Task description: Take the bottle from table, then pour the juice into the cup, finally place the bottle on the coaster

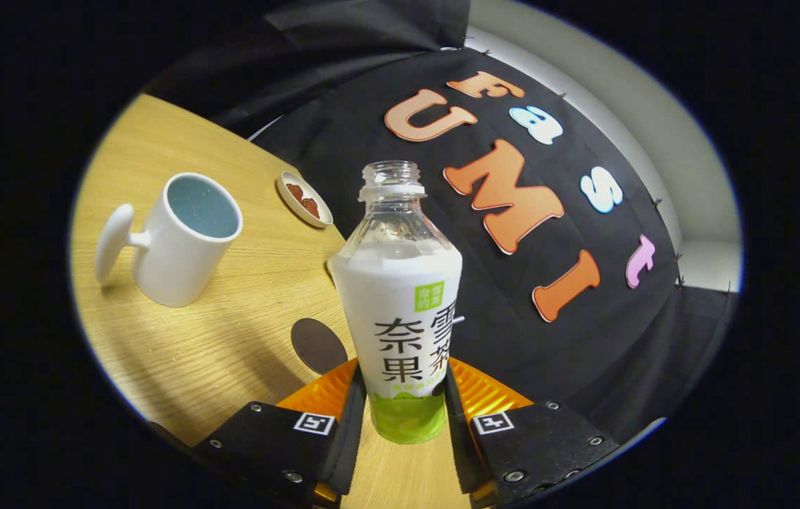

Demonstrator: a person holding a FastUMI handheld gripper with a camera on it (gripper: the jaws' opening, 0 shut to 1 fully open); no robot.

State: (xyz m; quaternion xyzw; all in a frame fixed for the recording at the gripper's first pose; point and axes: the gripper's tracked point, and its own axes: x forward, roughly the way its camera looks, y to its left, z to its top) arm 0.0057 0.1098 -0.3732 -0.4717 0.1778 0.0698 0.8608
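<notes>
The bottle (400, 297) is seen standing between the two fingers of the gripper (403, 413), its lower part pressed on from both sides, so that the gripper is closed upon it to about the bottle's own width. The bottle is uncapped; its clear neck and threaded mouth are turned upward, and the whole view is tilted a little, so that the bottle appears to lean slightly. A white wrapper with a green band at the foot is wrapped round the body, and a pale, milky liquid is seen up to the shoulder. Whether the base is resting on the table (230, 353) or is lifted just clear of it cannot be told.

To the left and farther off, a white cup (184, 237) is set upright on the wooden table, its handle pointing to the left and its inside bluish. Beyond the cup and to its right, near the far edge of the table, a small white dish (304, 199) with something reddish-brown in it is placed. Just beside the bottle on its left, close ahead of the left finger, a dark round coaster (316, 344) is laid flat on the wood. The black cloth wall is hung behind the table.
</notes>
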